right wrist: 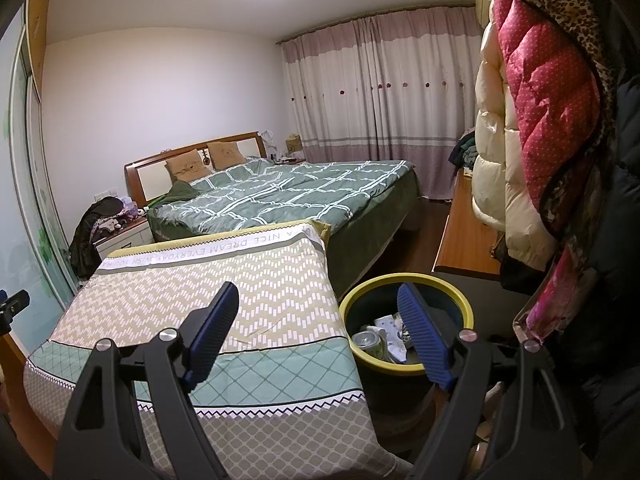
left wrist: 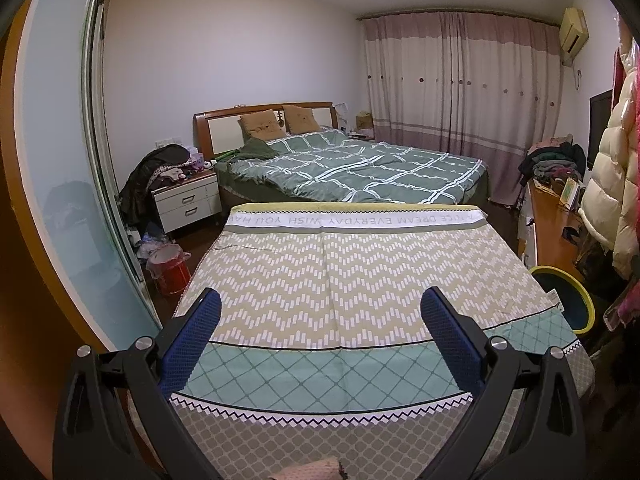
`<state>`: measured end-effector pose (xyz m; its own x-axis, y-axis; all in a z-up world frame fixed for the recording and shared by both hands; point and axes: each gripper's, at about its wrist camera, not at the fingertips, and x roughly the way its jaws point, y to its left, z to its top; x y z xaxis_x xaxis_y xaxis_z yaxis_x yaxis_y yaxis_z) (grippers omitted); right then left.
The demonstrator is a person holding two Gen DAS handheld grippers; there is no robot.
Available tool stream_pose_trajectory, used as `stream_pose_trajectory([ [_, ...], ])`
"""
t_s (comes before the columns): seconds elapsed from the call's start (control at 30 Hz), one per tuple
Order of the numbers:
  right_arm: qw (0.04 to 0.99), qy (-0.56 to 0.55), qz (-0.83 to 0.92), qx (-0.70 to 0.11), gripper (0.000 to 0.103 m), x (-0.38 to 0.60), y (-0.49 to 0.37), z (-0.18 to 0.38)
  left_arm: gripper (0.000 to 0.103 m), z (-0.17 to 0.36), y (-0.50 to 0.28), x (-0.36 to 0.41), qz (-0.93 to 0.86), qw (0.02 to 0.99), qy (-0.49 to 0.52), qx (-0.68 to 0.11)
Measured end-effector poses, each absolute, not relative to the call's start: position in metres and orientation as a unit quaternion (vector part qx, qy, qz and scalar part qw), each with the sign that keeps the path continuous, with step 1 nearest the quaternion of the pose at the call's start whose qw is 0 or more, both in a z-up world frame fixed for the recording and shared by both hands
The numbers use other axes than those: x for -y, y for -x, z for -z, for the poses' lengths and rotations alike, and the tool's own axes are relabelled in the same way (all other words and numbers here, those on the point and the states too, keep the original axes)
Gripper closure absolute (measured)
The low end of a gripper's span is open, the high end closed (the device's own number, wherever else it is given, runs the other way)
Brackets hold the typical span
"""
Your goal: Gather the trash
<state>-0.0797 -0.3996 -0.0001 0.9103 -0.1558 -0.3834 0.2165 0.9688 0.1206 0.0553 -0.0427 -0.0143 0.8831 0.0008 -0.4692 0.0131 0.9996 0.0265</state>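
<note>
Blue-padded fingers spread wide and holding nothing, the right gripper (right wrist: 318,330) hangs above the near edge of a cloth-covered table (right wrist: 224,292), its right-hand finger (right wrist: 424,344) overlapping the mouth of a dark round waste bin with a yellow rim (right wrist: 348,300). The bin stands just beside the table's right edge, below and slightly right of these fingers, so the right hand is the nearer one; inside lie a silver drink can (right wrist: 366,338), tilted with its top toward the camera, and crumpled white wrappers (right wrist: 390,326), their print too small to read. The left gripper (left wrist: 322,326), equally wide apart and empty, points down the table's length, the bin (left wrist: 588,300) well off to its right. No trash shows on the cloth. The far border reads, upside down, "A NICE DREAM EVERYDAY WISH YOU HAV".
</note>
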Motion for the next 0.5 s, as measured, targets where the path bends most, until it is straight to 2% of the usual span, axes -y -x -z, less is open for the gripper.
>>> stream_pose_trajectory([
  [0.5,0.973,-0.079,0.093,-0.195,0.026,0.3960,0.0754,0.0037,0.005,0.0153,-0.0576,0.0366,0.004,0.970,-0.010,-0.244],
])
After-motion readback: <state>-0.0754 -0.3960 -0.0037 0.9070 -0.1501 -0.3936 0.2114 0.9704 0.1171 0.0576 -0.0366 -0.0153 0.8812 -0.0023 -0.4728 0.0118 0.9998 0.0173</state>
